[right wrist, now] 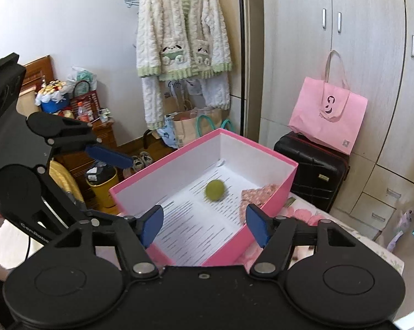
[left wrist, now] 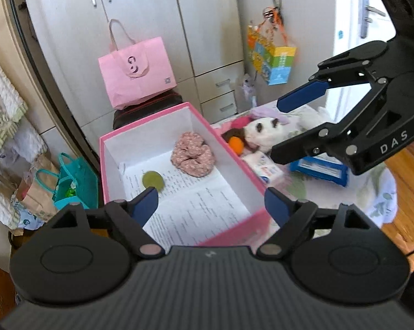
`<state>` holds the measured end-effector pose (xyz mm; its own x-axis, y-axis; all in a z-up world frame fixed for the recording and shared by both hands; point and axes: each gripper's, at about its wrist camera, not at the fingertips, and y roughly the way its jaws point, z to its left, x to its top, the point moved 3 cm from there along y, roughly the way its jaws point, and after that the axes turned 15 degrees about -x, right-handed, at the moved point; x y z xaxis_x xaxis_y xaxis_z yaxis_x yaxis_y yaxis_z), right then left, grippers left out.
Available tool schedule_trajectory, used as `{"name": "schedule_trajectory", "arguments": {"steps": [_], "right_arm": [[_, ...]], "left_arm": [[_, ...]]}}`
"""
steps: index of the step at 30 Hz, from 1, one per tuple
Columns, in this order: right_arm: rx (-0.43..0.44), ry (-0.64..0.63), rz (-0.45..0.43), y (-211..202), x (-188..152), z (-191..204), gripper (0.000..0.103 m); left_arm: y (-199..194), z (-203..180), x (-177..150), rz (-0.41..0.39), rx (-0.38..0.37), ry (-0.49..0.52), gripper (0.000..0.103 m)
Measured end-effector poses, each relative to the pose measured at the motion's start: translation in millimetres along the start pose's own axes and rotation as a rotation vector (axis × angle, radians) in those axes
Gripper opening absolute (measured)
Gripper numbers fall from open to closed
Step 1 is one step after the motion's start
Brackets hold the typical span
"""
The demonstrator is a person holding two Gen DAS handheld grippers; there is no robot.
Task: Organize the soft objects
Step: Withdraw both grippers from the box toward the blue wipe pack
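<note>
Right wrist: scrunchie (right wrist: 257, 192) half-hidden (box wall (right wrist: 272, 200)).

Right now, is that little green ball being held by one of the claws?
No, the green ball lies loose on the printed paper inside the pink box, with both claws open.

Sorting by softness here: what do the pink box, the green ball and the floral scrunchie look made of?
Pink box: likely cardboard, matte, with thin stiff walls and white inside. Green ball: fuzzy and dull, perhaps felt; blurred. Floral scrunchie: gathered printed fabric, soft folds.
</note>
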<state>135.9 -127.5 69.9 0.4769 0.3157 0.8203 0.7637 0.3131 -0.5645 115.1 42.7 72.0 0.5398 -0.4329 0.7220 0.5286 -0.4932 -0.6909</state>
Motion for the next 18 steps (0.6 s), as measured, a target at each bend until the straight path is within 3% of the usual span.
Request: {"name": "schedule_trajectory", "arguments": {"steps": [3,6,18], "right_arm": [[0.006,0.011,0.002,-17,-11,2,0.078],[0.008,0.039,0.003,-31,-24,1,0.09],[-0.112,0.126,0.028,-71,-108,-15,0.091]], "left_arm": [[-8,-15,-8,0.001,-0.016,0.015,0.09],[-11,-28,-17,0.002,-0.033,0.034,0.095],[31,-79,-37,0.034,-0.218,0.057,0.096]]}}
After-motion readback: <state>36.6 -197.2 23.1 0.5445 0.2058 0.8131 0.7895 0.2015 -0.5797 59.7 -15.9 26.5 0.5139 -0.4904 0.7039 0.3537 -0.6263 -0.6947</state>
